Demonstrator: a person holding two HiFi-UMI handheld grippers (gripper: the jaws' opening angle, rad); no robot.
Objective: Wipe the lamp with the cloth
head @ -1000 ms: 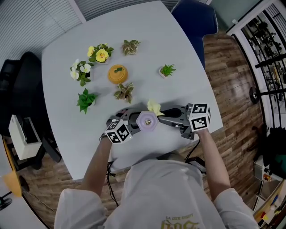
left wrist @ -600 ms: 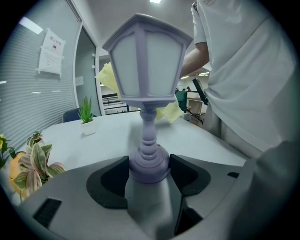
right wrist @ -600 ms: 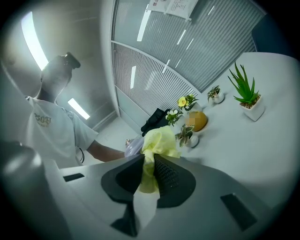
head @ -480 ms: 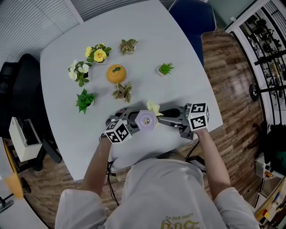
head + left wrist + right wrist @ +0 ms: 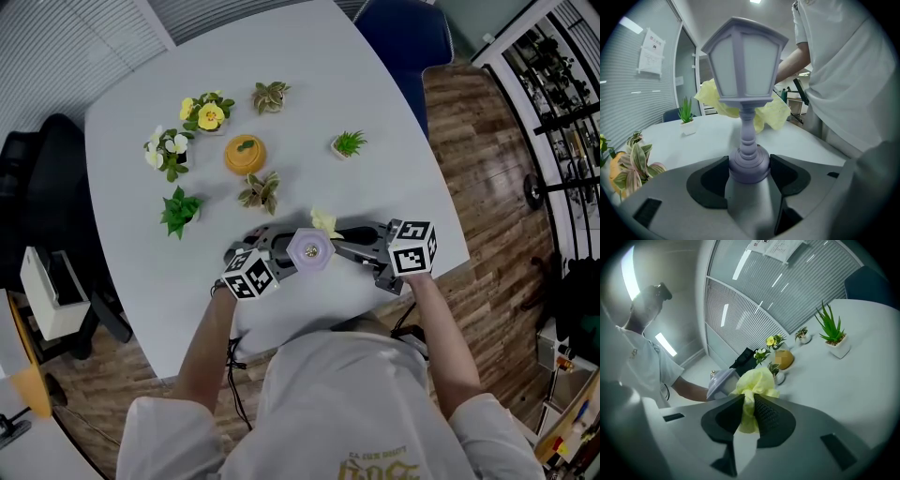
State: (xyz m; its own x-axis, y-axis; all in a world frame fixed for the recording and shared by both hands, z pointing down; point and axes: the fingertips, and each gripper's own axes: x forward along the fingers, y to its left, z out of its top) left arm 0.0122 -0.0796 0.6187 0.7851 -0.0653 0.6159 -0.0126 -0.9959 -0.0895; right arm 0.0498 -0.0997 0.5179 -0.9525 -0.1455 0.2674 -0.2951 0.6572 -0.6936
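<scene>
I have the lamp point(image 5: 743, 61) in the left gripper point(image 5: 749, 164): its dark fingers point(image 5: 708, 183) are clamped on either side of the round lilac base, and the lamp stands upright with its lantern head above the slim turned stem. From the head view it sits near the edge of the desk point(image 5: 375, 112) closest to the person, between the two grippers, though I cannot tell whether the base rests on the desk or is held just off it. The right gripper point(image 5: 747, 411) has its fingers point(image 5: 768, 418) pinched together on the yellow cloth point(image 5: 757, 380), with a narrow tail hanging down between the pads and a loose bunch puffed out beyond the tips. That bunch lies against the side of the lantern head. In the left gripper view it shows behind the lamp, spilling out on both sides around the lower rim of the head. Further across the desk, well apart from the lamp, are several small potted plants point(image 5: 180, 208) and a round orange pot point(image 5: 246, 155). A blue chair point(image 5: 408, 37) is at the far side of the desk. The person's white shirt point(image 5: 347, 403) fills the bottom of the head view.
</scene>
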